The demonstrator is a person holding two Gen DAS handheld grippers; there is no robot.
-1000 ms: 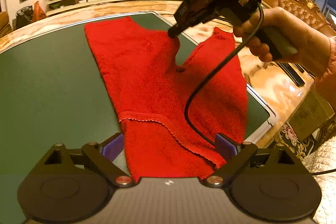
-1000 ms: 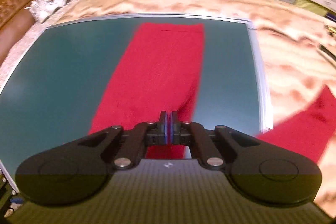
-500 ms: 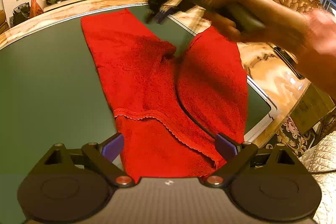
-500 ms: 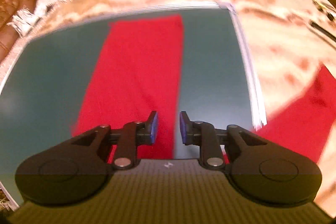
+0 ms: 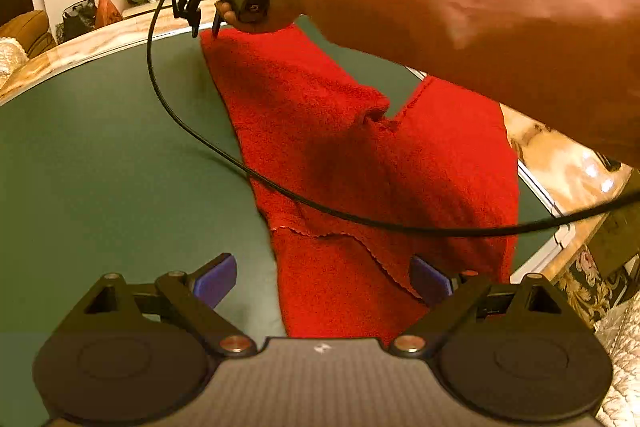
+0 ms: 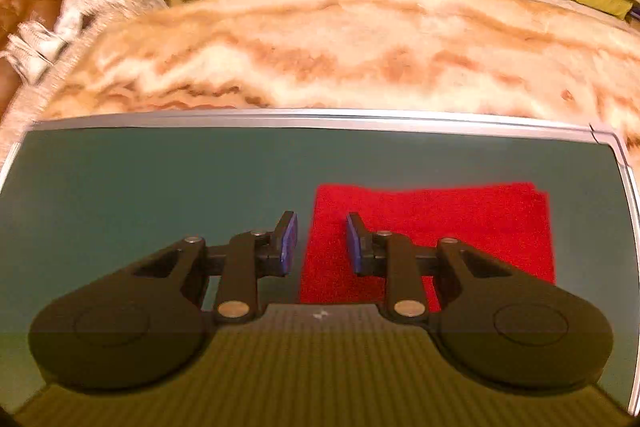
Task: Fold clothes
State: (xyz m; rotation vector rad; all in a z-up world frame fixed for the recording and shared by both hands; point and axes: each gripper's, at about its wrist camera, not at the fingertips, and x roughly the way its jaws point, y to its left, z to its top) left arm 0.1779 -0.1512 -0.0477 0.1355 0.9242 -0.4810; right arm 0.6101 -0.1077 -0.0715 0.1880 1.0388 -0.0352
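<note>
Right wrist view: right gripper (image 6: 318, 243) jaws just opened, part spread, empty, over far corner of red garment (image 5: 360, 167) flat on green mat (image 5: 100, 147); left gripper (image 5: 324, 279) spread wide at near end. Next: pinch corner, fold back

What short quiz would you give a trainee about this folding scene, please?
1. True or false: the right tool is shut on the red garment.
2. The garment lies on: A a green mat; B a sofa; C the floor.
3. Fill in: the left tool's jaws stand ____.
Key: 1 false; its jaws have just been opening, and the garment's far edge shows between them, ungripped. 2 A. 3 open.
</note>
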